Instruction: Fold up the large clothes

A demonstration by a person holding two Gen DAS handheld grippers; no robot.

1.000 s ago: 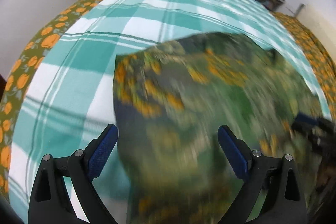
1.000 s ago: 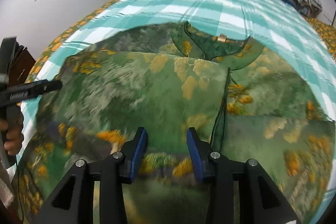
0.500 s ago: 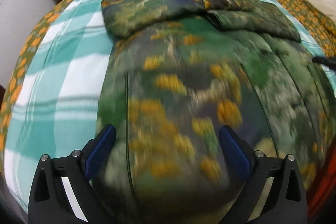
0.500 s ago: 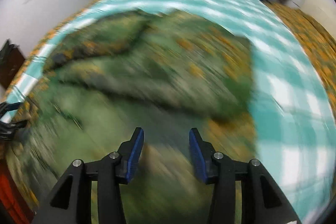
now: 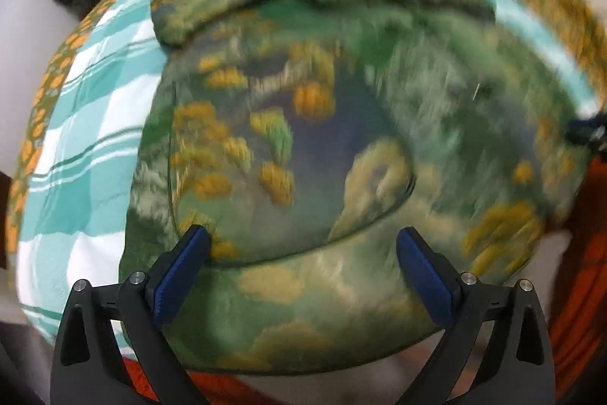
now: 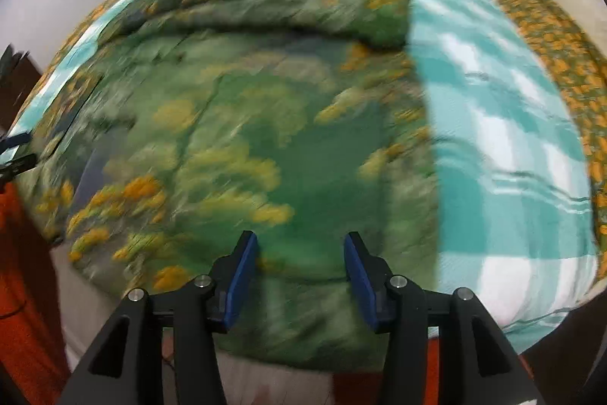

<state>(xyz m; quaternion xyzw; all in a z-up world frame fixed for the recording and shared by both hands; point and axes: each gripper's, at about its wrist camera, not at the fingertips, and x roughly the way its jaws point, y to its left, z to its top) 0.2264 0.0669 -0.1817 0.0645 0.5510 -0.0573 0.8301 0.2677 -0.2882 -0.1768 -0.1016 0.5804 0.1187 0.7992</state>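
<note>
Both jaws are seen spread apart with nothing held between them. From the left wrist camera, the left gripper [image 5: 301, 253] is shown with its blue-padded fingers [image 5: 178, 276] set wide, and only cloth is seen through the gap. Ahead of it, a large green garment [image 5: 341, 139] printed with yellow and orange flowers is spread over a bed covered by a teal and white checked sheet [image 5: 87, 124]; the garment's far end is folded back into a thicker band, and its near edge is draped over the edge of the bed. An orange-flowered bedspread [image 5: 36, 124] is seen along the left border of the sheet. Much of the picture is smeared by motion blur. From the right wrist camera, the right gripper [image 6: 299, 253] is shown with its blue pads [image 6: 241, 279] parted more narrowly, again closed on nothing, above the near edge of the same garment [image 6: 246, 124]. The checked sheet [image 6: 504, 147] is seen bare to the right of the garment, with the flowered bedspread [image 6: 569, 71] beyond it. At the far left edge, a tip of the other gripper [image 6: 13, 152] is glimpsed, too blurred for detail.
</note>
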